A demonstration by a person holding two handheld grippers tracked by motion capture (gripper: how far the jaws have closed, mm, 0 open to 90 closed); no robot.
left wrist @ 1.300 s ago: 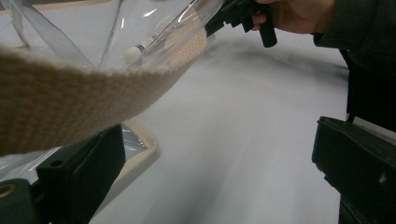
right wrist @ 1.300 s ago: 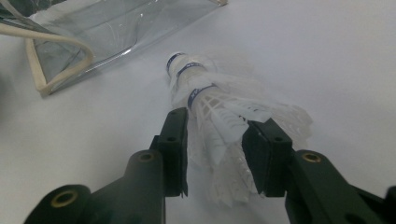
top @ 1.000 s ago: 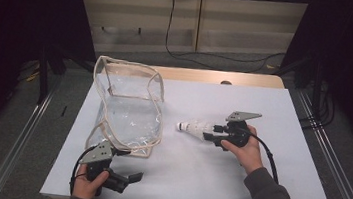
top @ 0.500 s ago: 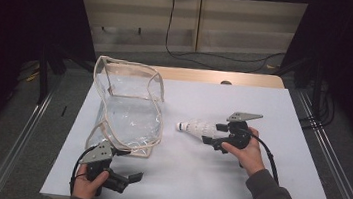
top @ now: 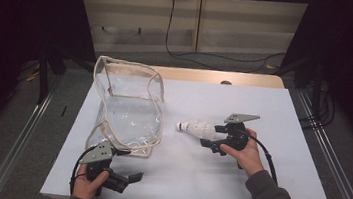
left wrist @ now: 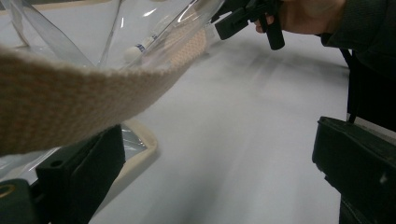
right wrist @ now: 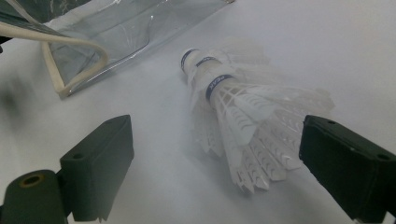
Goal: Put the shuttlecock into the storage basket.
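The right claw [top: 209, 136], jaws just opened wide, brackets the stack of white feathered shuttlecocks [top: 200, 129] lying loose on the white surface [top: 283, 116]. The left claw [top: 129, 179] gapes, with the clear plastic beige-trimmed bag [top: 130, 112] just beside it.

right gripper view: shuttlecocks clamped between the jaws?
No, the shuttlecocks lie on the white table between the right gripper's wide-open jaws, and neither pad touches the feathers.

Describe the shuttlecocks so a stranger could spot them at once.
On the white table, look right of the clear bag, just ahead of the right gripper. The shuttlecocks lie there on their side, nested together, apart from the bag. They alone are white and feathered, with blue-banded corks pointing toward the bag.
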